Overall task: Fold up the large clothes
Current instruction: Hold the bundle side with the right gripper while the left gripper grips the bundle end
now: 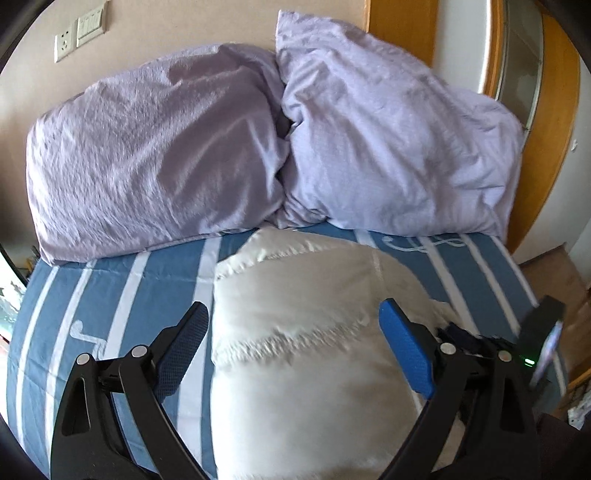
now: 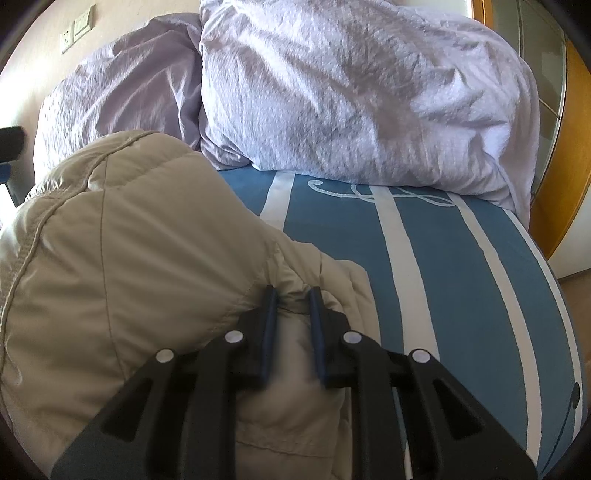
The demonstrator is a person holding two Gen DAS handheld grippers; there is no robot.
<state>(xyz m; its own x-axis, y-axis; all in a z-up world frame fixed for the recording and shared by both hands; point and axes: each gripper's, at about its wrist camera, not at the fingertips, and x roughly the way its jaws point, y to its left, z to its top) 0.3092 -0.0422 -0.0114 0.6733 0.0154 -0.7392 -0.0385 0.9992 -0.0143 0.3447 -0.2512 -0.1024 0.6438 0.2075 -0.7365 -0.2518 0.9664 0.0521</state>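
A pale cream padded jacket [image 1: 314,350] lies bunched on the blue striped bed sheet [image 1: 147,295]. In the left wrist view my left gripper [image 1: 293,310] hangs above it, jaws wide apart with nothing pinched between the blue pads. The right wrist view shows the same jacket [image 2: 129,258] looking beige. My right gripper [image 2: 293,291] is shut on a puckered fold at the jacket's right edge, cloth squeezed between its narrow blue pads. The right gripper's black body [image 1: 517,350] also shows at the right edge of the left wrist view.
Two large lilac pillows [image 1: 155,155] [image 1: 391,147] lean against the wall at the head of the bed. A wooden door frame [image 1: 561,147] stands at the right, with floor beyond the bed's right edge [image 1: 546,266]. Wall sockets [image 1: 79,33] sit at upper left.
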